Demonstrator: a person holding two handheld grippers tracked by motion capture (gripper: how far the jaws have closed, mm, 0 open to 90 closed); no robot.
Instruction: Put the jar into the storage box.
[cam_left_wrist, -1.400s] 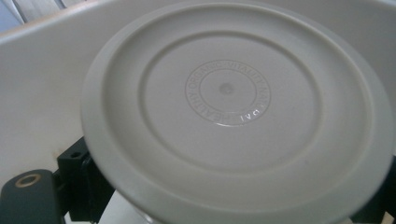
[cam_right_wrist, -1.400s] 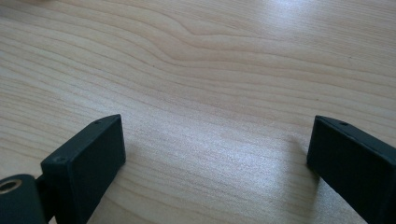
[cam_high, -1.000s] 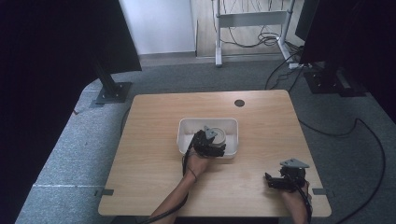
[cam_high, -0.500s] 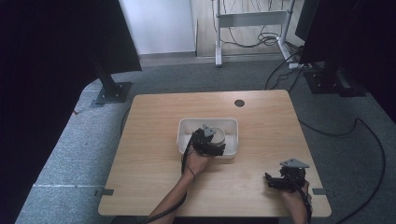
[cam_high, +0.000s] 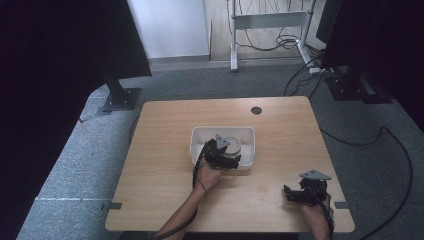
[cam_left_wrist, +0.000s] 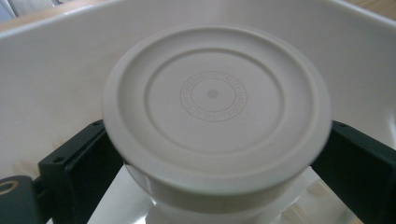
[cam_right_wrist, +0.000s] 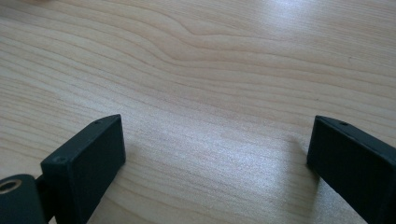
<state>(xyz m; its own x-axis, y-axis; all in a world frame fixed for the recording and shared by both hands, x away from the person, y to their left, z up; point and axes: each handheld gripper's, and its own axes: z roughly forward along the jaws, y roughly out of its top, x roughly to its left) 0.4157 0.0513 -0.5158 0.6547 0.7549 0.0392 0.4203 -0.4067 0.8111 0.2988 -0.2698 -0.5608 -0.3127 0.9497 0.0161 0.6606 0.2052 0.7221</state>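
Note:
A round cream container with a ribbed lid (cam_left_wrist: 215, 98) stands in a white rectangular tray (cam_left_wrist: 56, 70). My left gripper (cam_left_wrist: 217, 140) has its black jaws pressed against the container's sides just under the lid's rim. From above, the left gripper (cam_high: 226, 153) sits over the near part of the tray (cam_high: 222, 130), with the container (cam_high: 233, 144) at its tip. My right gripper (cam_high: 291, 193) rests low over the table's near right corner, pointing left. Its jaws stand wide open over bare wood, with nothing between the right gripper's (cam_right_wrist: 215, 135) fingers.
The wooden table (cam_high: 165, 150) has a round cable hole (cam_high: 256, 110) near its far edge. Black stands and screens flank the table on both sides. Cables trail on the grey carpet at the right.

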